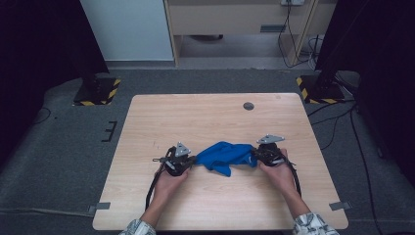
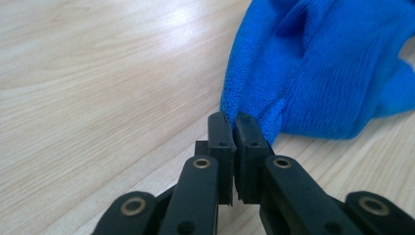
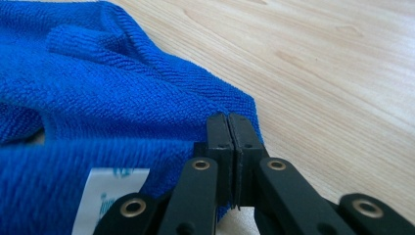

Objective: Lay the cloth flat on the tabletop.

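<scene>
Blue cloth (image 1: 228, 156) lying bunched between two hand-held grippers on the worktop (image 1: 210, 117).

It is sitting nearer the worktop's front edge than its back edge, about midway between the left and right edges. The left gripper (image 1: 192, 160) is pinching the cloth's left end, its jaws clenched on a fold of the fabric in the left gripper view. The right gripper (image 1: 254, 157) is gripping the right end, jaws pressed together on the hem beside a white label (image 3: 111, 196). Both hands are resting on the wood.
</scene>
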